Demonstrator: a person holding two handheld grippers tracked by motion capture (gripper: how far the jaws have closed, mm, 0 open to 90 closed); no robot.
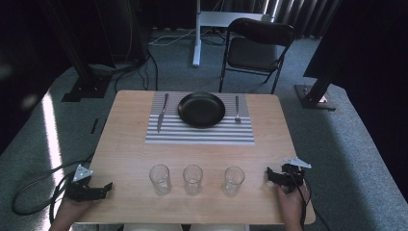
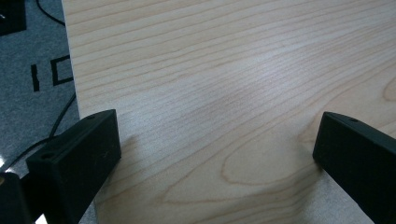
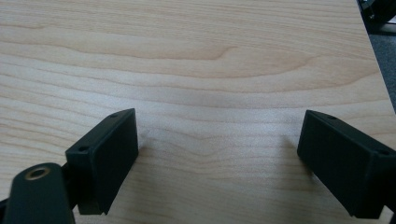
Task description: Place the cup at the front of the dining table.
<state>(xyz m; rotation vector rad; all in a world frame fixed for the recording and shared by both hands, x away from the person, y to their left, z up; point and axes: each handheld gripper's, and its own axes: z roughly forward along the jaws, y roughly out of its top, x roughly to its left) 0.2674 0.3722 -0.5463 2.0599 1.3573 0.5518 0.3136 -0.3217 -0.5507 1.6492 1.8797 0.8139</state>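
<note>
Three clear drinking glasses stand in a row near the table's front edge: left glass (image 1: 159, 179), middle glass (image 1: 192, 179), right glass (image 1: 233, 181). Farther back, a black plate (image 1: 201, 109) sits on a striped placemat (image 1: 199, 132), with a knife (image 1: 162, 112) to its left and a fork (image 1: 237, 109) to its right. My left gripper (image 1: 108, 188) rests at the front left corner, held in a hand, jaws wide apart over bare wood (image 2: 219, 135). At the front right corner my right gripper (image 1: 270, 176) is also open over bare wood (image 3: 219, 135).
The wooden table (image 1: 125, 144) stands on grey carpet. A black folding chair (image 1: 257, 48) stands behind it. Dark stand bases (image 1: 86, 86) flank the table at the back left and back right. Cables trail on the floor at the left.
</note>
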